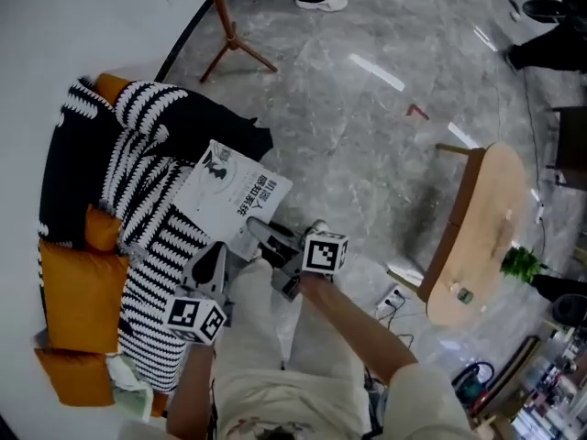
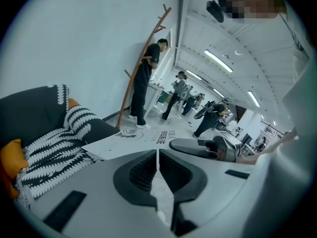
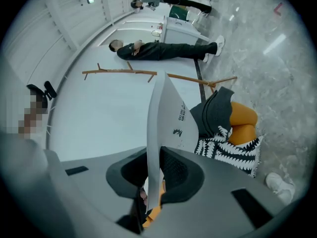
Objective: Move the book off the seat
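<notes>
Grey floor point(image 1: 367, 154) lies beside the seat point(image 1: 73, 287); the book point(image 1: 234, 195) is raised just over it, right gripper point(image 1: 264, 235) jaws clamped on its edge, left gripper point(image 1: 213, 260) jaws together on nothing. Lifting looks underway; next, carry it clear

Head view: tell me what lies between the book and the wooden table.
Only bare grey floor lies between the book and the wooden table; the head view shows nothing standing on that stretch.
</notes>
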Demonstrator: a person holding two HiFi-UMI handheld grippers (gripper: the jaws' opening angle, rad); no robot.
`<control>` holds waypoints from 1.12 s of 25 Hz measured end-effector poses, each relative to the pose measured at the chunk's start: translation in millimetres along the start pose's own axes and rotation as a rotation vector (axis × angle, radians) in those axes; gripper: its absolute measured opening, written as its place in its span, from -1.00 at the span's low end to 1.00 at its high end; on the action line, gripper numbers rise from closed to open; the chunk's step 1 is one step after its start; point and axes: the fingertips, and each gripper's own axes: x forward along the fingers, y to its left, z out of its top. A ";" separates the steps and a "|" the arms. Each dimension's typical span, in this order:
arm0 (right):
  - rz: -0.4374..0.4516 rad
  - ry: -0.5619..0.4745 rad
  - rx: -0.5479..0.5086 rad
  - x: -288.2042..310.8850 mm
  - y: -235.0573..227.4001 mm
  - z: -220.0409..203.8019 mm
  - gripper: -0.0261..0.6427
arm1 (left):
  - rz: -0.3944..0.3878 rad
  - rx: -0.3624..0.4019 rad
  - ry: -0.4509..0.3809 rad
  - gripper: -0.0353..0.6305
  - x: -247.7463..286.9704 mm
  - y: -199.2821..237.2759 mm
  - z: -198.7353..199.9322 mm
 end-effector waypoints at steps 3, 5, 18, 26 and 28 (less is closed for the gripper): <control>0.000 -0.060 -0.001 -32.1 3.1 18.0 -0.77 | -0.030 0.033 0.009 -0.82 11.3 -27.9 4.1; -0.001 -0.098 -0.008 -53.8 4.3 31.1 -0.77 | -0.053 0.053 0.020 -0.82 20.3 -47.6 4.4; -0.028 -0.445 0.015 -219.1 6.7 101.7 -0.77 | -0.316 0.249 0.135 -0.82 84.9 -200.2 3.5; -0.037 -0.701 0.036 -325.1 -3.7 122.4 -0.77 | -0.499 0.386 0.262 -0.82 119.0 -284.4 -18.1; -0.037 -0.749 0.034 -346.6 -5.0 124.8 -0.77 | -0.528 0.409 0.279 -0.82 125.8 -302.3 -21.8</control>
